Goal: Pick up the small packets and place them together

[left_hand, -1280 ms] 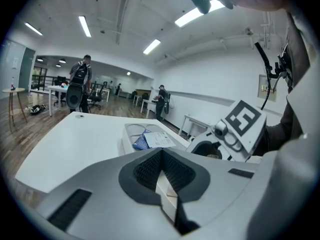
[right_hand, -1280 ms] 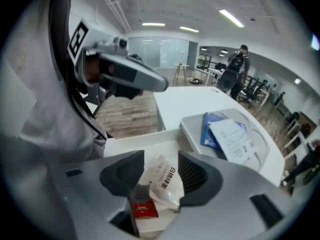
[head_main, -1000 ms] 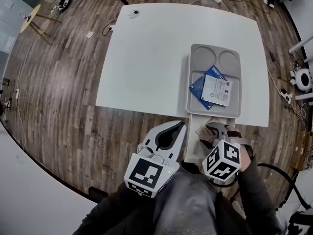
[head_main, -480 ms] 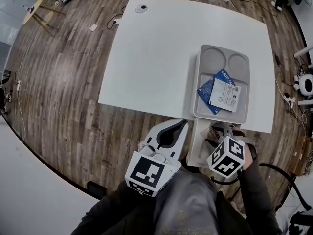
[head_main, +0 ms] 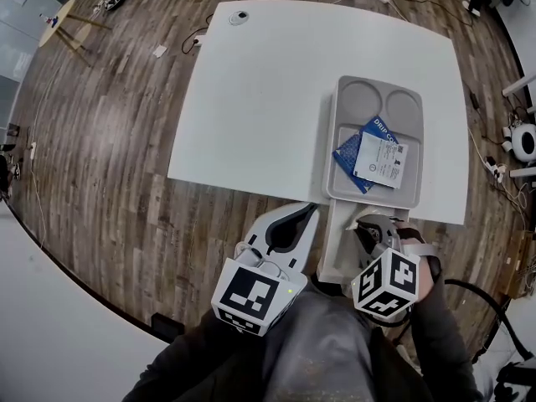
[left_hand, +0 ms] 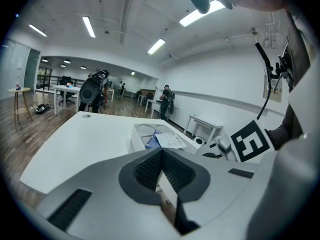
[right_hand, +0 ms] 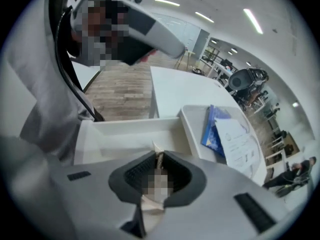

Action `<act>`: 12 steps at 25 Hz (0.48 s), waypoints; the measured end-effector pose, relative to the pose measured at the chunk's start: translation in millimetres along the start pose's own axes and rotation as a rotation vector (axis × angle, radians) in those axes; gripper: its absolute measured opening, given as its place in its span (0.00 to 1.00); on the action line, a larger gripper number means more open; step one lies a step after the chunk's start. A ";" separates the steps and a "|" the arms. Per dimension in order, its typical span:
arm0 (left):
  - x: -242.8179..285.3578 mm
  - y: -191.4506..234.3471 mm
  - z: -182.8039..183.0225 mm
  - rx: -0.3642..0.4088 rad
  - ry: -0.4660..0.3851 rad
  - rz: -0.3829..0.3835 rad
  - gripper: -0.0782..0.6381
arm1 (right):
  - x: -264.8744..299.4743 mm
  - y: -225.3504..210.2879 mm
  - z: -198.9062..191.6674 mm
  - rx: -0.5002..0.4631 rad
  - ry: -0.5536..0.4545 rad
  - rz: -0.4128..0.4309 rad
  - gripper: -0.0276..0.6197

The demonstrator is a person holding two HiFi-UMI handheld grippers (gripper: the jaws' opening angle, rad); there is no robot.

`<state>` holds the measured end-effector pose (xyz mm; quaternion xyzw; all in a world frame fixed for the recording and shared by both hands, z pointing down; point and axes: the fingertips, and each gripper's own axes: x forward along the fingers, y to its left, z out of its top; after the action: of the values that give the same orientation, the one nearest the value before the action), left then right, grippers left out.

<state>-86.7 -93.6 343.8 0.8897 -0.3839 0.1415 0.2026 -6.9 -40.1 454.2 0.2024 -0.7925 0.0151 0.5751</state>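
My right gripper (right_hand: 159, 170) has just been closing and is now shut on a small pale packet (right_hand: 158, 180), which stands on edge between the pads. It hangs over a white open box (right_hand: 125, 131) at the table's near edge. In the head view the right gripper (head_main: 366, 224) sits at that box (head_main: 337, 245). Beyond it a grey tray (head_main: 336, 114) holds a blue packet (head_main: 347, 152) and a white printed packet (head_main: 379, 159) lying on top of it. My left gripper (head_main: 311, 211) hovers left of the box, shut and empty; its tips meet in the left gripper view (left_hand: 161, 152).
The white table (head_main: 260, 90) stretches to the left of the tray, with a small round fitting (head_main: 242, 13) at its far corner. The tray's two round wells (head_main: 381, 100) hold nothing. Wooden floor, cables and other desks surround the table.
The right gripper's jaws have gone from wide to shut on the small packet over the white box. The left gripper has kept still.
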 end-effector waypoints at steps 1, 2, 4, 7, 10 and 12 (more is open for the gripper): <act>-0.7 -1.8 0.6 0.003 -0.001 -0.001 0.11 | -6.2 2.0 6.2 -0.001 -0.024 -0.004 0.12; -1.2 -3.9 1.0 0.010 -0.004 -0.001 0.11 | -11.6 4.2 11.6 0.000 -0.046 -0.006 0.12; -1.9 -9.7 2.1 0.025 -0.009 -0.007 0.11 | -20.4 8.6 19.4 0.010 -0.092 -0.007 0.12; -2.8 -20.3 4.0 0.037 -0.013 -0.018 0.11 | -33.1 15.2 26.7 0.047 -0.168 0.006 0.12; -3.2 -30.2 3.0 0.049 -0.015 -0.027 0.11 | -48.8 16.8 33.3 0.115 -0.257 0.031 0.12; -2.8 -36.4 1.4 0.053 -0.011 -0.037 0.11 | -60.8 9.0 35.1 0.151 -0.302 0.022 0.12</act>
<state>-61.5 -69.9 332.2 0.9024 -0.3648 0.1429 0.1795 -26.1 -22.4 388.4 0.2364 -0.8687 0.0500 0.4324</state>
